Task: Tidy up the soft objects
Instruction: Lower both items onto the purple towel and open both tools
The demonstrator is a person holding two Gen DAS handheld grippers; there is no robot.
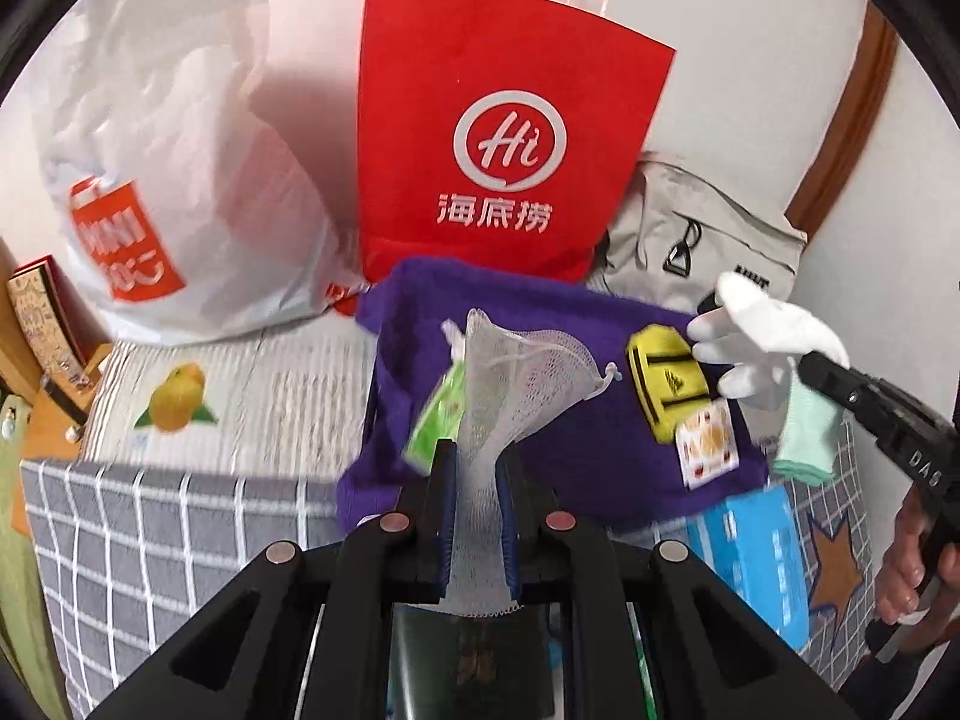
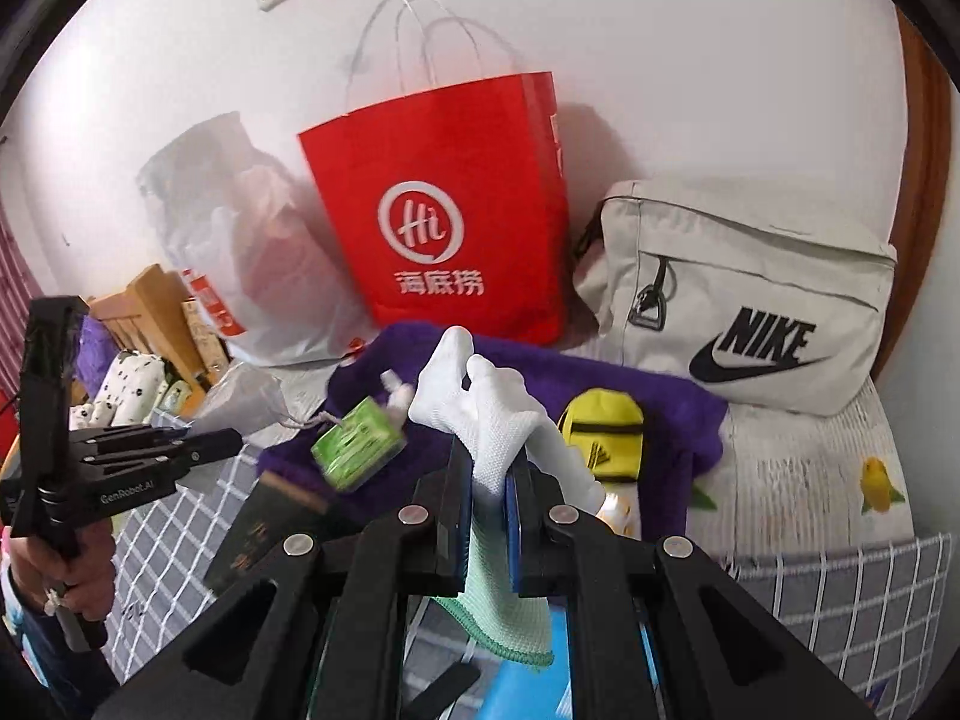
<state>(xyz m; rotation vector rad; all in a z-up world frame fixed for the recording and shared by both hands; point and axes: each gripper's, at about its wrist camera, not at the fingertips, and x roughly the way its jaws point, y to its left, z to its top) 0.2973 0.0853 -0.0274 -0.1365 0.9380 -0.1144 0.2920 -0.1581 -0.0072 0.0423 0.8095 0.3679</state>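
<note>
My left gripper [image 1: 479, 456] is shut on a white mesh drawstring pouch [image 1: 522, 372] and holds it above a purple fuzzy towel [image 1: 576, 468]. My right gripper [image 2: 492, 468] is shut on a white glove with a green cuff [image 2: 480, 402], also raised over the towel [image 2: 672, 408]. In the left wrist view the glove [image 1: 762, 336] shows at the right. In the right wrist view the left gripper [image 2: 231, 439] with the pouch [image 2: 246, 396] shows at the left. A yellow mini pouch [image 1: 666, 384] [image 2: 603, 426], a green tissue pack [image 1: 438, 420] [image 2: 357, 444] and a small printed card [image 1: 708, 441] lie on the towel.
A red paper bag [image 1: 504, 138] [image 2: 456, 210], a white plastic bag [image 1: 180, 180] [image 2: 252, 252] and a beige Nike bag [image 2: 750, 300] [image 1: 690, 240] stand against the wall. A blue box [image 1: 756, 546] and a dark box [image 2: 264, 534] lie near the front on the checked bedcover [image 1: 150, 540].
</note>
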